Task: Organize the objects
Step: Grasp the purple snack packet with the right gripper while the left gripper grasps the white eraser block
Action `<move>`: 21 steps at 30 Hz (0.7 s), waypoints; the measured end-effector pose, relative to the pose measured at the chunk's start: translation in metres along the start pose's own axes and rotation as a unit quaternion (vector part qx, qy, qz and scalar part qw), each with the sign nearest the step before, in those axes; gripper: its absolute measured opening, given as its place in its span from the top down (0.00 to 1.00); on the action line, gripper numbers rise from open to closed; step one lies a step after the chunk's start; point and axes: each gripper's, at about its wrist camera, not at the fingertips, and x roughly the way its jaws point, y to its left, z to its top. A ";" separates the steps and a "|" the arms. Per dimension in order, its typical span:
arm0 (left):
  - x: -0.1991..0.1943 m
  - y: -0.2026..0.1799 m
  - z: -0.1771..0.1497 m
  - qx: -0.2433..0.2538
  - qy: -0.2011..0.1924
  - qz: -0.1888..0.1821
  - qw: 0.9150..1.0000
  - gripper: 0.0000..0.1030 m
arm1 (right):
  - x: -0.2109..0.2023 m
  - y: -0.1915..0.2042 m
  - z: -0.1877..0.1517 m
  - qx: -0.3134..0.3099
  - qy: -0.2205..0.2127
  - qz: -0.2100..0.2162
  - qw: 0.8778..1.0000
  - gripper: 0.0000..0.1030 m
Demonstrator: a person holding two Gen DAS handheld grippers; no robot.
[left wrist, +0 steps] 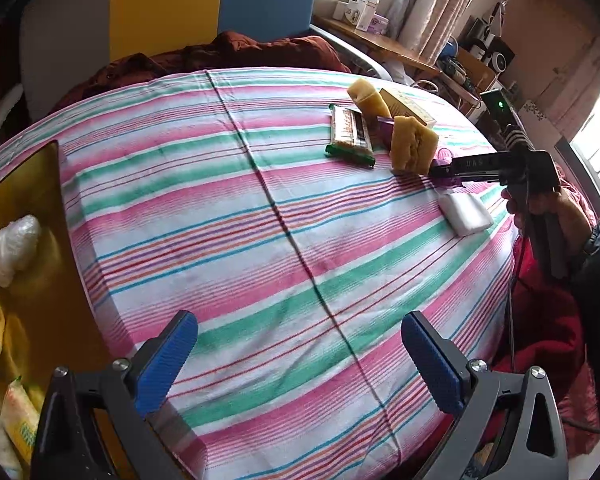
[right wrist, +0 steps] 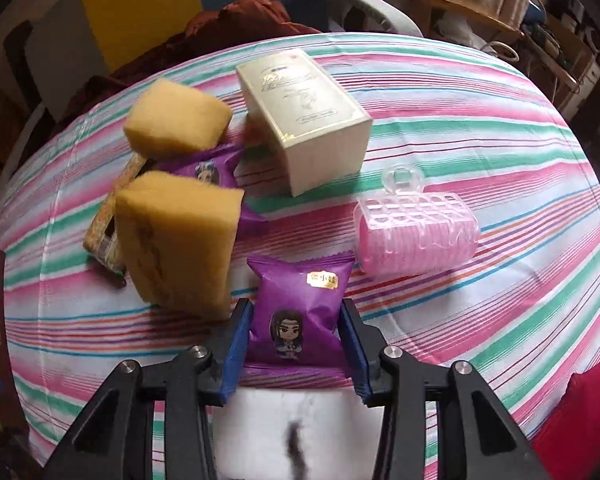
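My right gripper [right wrist: 296, 312] points steeply down and is shut on a purple snack packet [right wrist: 300, 292] with a cartoon figure; the blue pads press on its two sides. A white block [right wrist: 292, 420] lies just beneath the jaws. A yellow sponge [right wrist: 176, 240] stands left of the packet, with a second sponge [right wrist: 176, 124] and another purple packet [right wrist: 216, 172] behind it. In the left wrist view the right gripper [left wrist: 440, 170] is at the pile's right edge. My left gripper [left wrist: 300, 328] hangs open over bare striped cloth [left wrist: 260, 220], holding nothing.
A cream box [right wrist: 304, 120], a pink hair roller [right wrist: 416, 236] and a green-edged snack bar [left wrist: 350, 136] lie on the cloth. A golden tray [left wrist: 40, 300] at the left holds a white plastic bundle [left wrist: 14, 248] and packets [left wrist: 18, 420]. Red fabric [left wrist: 548, 320] hangs off the right edge.
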 end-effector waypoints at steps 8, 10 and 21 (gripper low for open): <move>0.012 -0.028 0.030 0.088 -0.015 -0.006 0.996 0.11 | -0.067 -0.034 -0.009 0.078 -0.115 0.113 0.984 0.60; 0.019 -0.049 0.040 0.134 -0.026 -0.017 0.991 0.10 | -0.072 -0.053 -0.009 0.126 -0.143 0.131 0.973 0.60; 0.093 -0.165 0.085 0.331 -0.007 -0.084 0.940 0.11 | -0.089 -0.105 -0.021 0.214 -0.225 0.251 0.917 0.59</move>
